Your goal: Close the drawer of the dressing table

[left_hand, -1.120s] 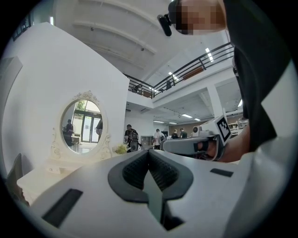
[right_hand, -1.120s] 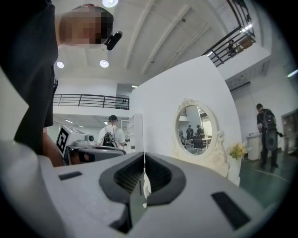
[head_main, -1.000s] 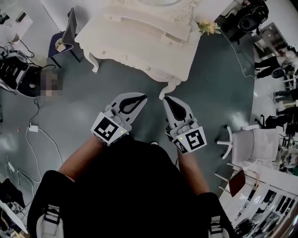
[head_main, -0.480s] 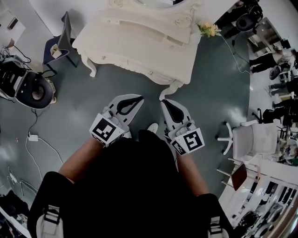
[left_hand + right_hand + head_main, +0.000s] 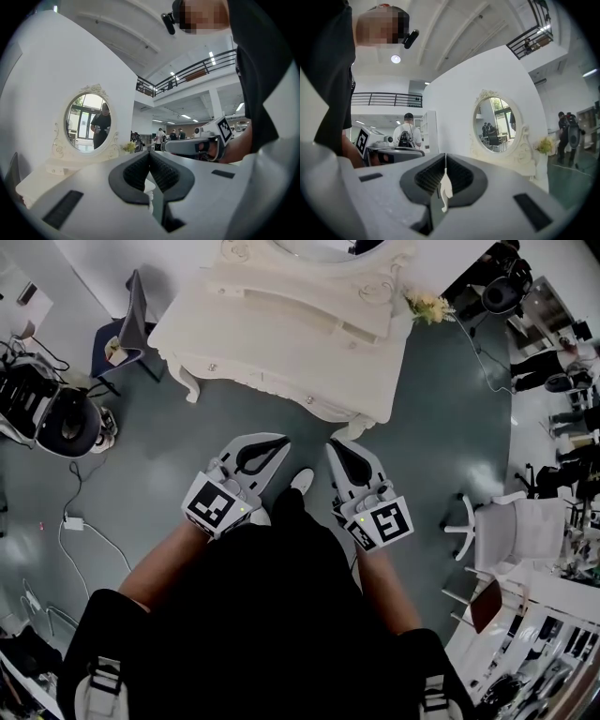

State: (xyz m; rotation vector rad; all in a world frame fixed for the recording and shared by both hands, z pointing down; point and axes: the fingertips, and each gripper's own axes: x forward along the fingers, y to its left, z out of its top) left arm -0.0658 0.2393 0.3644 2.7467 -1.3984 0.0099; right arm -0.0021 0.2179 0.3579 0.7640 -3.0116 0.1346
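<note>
Jaws of left gripper (image 5: 281, 440) and right gripper (image 5: 334, 445) meet, gripping nothing, both apart from the dressing table (image 5: 281, 343).

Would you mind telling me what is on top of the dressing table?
An oval mirror in a carved white frame stands at the back of the table, yellow flowers at its right corner. The rest of the top looks bare; whatever is behind the mirror is hidden.
</note>
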